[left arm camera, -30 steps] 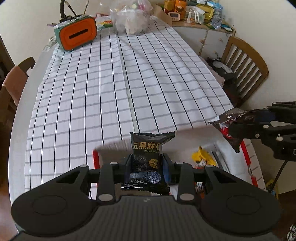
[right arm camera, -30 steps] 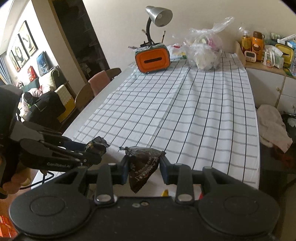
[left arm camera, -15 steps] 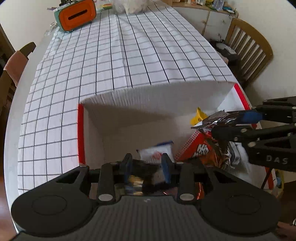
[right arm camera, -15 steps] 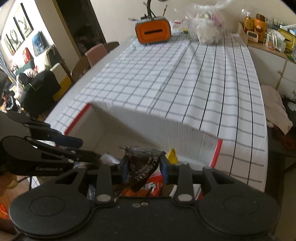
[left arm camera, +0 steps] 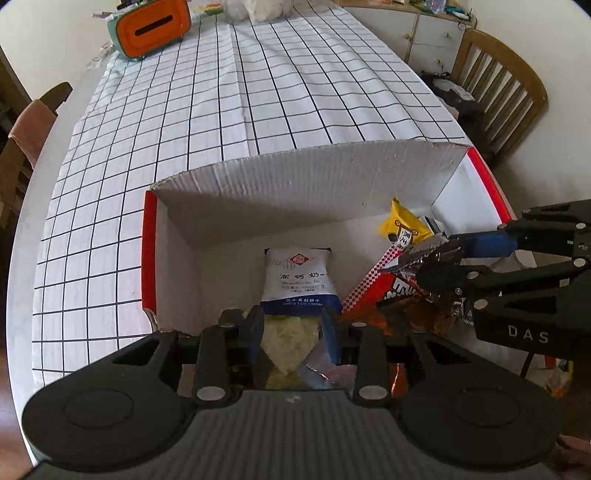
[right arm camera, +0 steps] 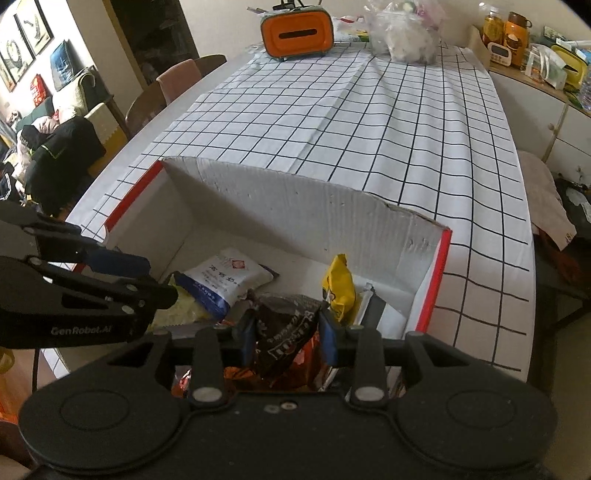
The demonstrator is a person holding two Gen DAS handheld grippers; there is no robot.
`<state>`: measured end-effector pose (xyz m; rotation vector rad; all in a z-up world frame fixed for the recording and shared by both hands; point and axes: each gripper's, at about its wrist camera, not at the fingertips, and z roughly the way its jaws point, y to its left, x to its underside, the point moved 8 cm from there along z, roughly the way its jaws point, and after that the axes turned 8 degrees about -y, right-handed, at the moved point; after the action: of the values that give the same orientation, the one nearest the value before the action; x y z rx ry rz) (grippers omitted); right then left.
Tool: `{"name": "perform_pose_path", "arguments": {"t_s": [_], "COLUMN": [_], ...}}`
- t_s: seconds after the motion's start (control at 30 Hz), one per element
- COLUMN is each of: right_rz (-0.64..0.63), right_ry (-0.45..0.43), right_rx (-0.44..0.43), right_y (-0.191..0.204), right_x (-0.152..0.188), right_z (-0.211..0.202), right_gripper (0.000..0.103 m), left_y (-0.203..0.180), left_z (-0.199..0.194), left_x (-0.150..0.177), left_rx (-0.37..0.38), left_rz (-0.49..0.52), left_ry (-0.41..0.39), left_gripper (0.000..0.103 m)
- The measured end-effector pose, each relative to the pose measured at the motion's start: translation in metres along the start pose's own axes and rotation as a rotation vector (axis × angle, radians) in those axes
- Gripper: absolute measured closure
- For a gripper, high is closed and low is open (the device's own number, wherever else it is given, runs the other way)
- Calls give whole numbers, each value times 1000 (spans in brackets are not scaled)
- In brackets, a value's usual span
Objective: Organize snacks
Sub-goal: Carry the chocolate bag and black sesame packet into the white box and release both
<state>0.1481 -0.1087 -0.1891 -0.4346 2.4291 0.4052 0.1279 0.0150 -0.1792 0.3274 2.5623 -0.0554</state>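
Corrugated white card forms the box [left arm camera: 295, 184], red along its rims, which sits at the near end of the table under a checked cloth [left arm camera: 258, 92]. Inside lie a white-and-blue packet [left arm camera: 299, 280], a yellow packet [left arm camera: 402, 225] at its 2 o'clock, and an orange bag [left arm camera: 399, 291] at its 3 o'clock. The right tool [right arm camera: 286, 332] pinches a dark brown packet [right arm camera: 284, 332] over that orange bag. The left tool [left arm camera: 291, 332] is narrowly parted above pale yellow crumbs; whether it grips anything cannot be told.

A second ago both tools were above the cloth, and a black packet stood plainly in the left one; now both are in the box's mouth.

Only the left view shows the wooden chair [left arm camera: 498, 74] at 2 o'clock. Only the right view shows the jars [right arm camera: 502, 26] on the sideboard at 1 o'clock.
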Motion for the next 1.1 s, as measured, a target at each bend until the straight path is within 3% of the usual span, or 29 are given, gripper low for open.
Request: {"name": "perform_pose_path", "arguments": {"t_s": [0.47, 0.8, 1.1], "right_rz": [22, 27, 14], "right_ry": [-44, -132, -197], "right_rx": [-29, -40, -35], "right_y": [5, 6, 7], "right_x": [3, -1, -5], "right_z": [-28, -67, -97], "right_gripper": [61, 27, 14], "left_y": [-12, -22, -29], "left_z": [-33, -67, -92], "left_x": [7, 6, 3], "left_rx": [-21, -48, -65], "left_rz": [-48, -81, -108], "left_ry": [-98, -194, -266], "left_gripper": [35, 27, 23]}}
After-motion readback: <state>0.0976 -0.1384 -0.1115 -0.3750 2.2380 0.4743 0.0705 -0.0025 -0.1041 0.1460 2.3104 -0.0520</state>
